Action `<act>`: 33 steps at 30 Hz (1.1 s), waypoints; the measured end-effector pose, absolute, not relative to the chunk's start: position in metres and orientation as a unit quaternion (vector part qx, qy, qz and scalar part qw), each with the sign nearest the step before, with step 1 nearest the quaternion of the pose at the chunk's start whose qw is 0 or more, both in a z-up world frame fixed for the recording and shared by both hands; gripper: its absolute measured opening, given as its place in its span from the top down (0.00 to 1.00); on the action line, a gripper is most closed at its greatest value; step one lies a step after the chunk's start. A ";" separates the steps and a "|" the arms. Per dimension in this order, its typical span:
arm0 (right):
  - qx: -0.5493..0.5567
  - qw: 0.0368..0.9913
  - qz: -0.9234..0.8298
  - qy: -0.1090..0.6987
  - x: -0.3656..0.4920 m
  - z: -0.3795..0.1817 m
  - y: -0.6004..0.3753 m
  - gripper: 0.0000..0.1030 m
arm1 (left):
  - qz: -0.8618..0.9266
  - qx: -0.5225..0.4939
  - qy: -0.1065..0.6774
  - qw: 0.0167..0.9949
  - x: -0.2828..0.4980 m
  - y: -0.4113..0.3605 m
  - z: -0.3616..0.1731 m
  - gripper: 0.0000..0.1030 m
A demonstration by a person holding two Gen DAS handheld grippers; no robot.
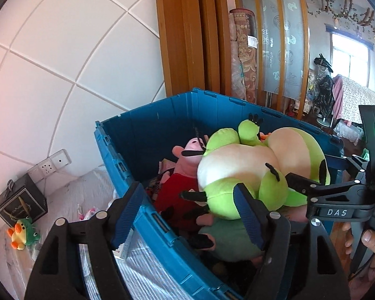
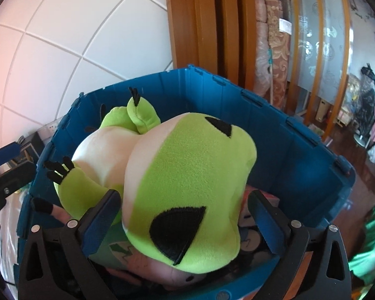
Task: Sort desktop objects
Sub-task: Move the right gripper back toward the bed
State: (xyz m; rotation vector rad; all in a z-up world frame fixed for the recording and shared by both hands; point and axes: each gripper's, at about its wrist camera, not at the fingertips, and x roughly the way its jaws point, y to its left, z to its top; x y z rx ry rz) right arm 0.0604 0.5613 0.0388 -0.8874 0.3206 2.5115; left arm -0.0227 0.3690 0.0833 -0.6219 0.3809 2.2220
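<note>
A big green and cream frog plush (image 1: 247, 165) lies on top of other toys in a blue plastic crate (image 1: 147, 130). A pink pig plush in red (image 1: 185, 175) lies under it. My left gripper (image 1: 187, 212) is open and empty, straddling the crate's near rim. In the right wrist view the frog's head (image 2: 187, 175) fills the gap of my right gripper (image 2: 185, 215), whose jaws stand wide open on either side of it, over the crate (image 2: 287, 150). The right gripper also shows in the left wrist view (image 1: 320, 187).
A small yellow and green duck toy (image 1: 22, 232) and a black box (image 1: 20, 202) sit on the white-covered table left of the crate. A tiled wall with sockets (image 1: 50, 165) is behind. A wooden door frame (image 1: 182, 37) and rolled rugs (image 1: 242, 55) stand beyond the crate.
</note>
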 end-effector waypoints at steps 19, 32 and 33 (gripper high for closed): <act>-0.214 0.193 0.955 0.077 0.055 0.097 0.446 0.00 | 0.919 -0.254 0.072 0.294 -0.067 0.208 0.066 0.25; -0.224 0.036 0.974 0.006 -0.030 0.098 0.281 0.00 | 0.939 -0.299 0.012 0.170 -0.118 0.045 0.024 0.25; -0.228 0.023 0.973 0.002 -0.039 0.095 0.268 0.00 | 0.939 -0.306 0.008 0.157 -0.123 0.033 0.020 0.25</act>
